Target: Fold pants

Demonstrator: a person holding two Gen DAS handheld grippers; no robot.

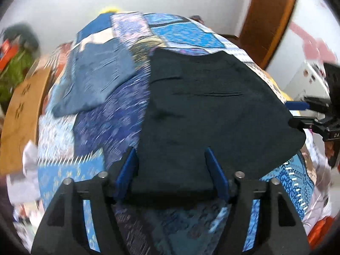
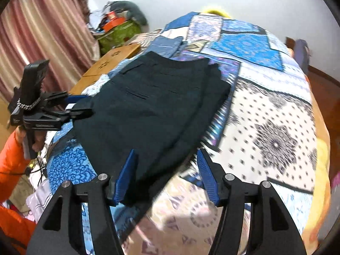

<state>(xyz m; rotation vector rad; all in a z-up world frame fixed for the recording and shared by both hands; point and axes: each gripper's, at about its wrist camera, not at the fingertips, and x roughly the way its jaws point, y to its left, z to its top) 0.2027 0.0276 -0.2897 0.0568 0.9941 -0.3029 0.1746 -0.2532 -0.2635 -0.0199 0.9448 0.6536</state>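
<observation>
Dark folded pants (image 1: 201,95) lie flat on a patchwork bed cover (image 1: 63,170). My left gripper (image 1: 170,152) stands open over the pants' near edge, and the cloth lies loose between its blue fingers (image 1: 214,170). In the right wrist view the same pants (image 2: 148,106) show a back pocket slit. Their near corner sits between the spread fingers of my open right gripper (image 2: 166,152), closer to the left finger. Each gripper appears in the other's view at a side edge of the pants: the right gripper (image 1: 295,114) and the left gripper (image 2: 87,104).
Folded blue jeans (image 1: 93,80) lie further back on the bed. A wooden board (image 2: 110,59), a green bag (image 2: 119,34) with clutter and a striped curtain (image 2: 42,31) stand to the left. A person's orange sleeve (image 2: 10,159) is at the lower left. A wooden door frame (image 1: 269,17) rises behind.
</observation>
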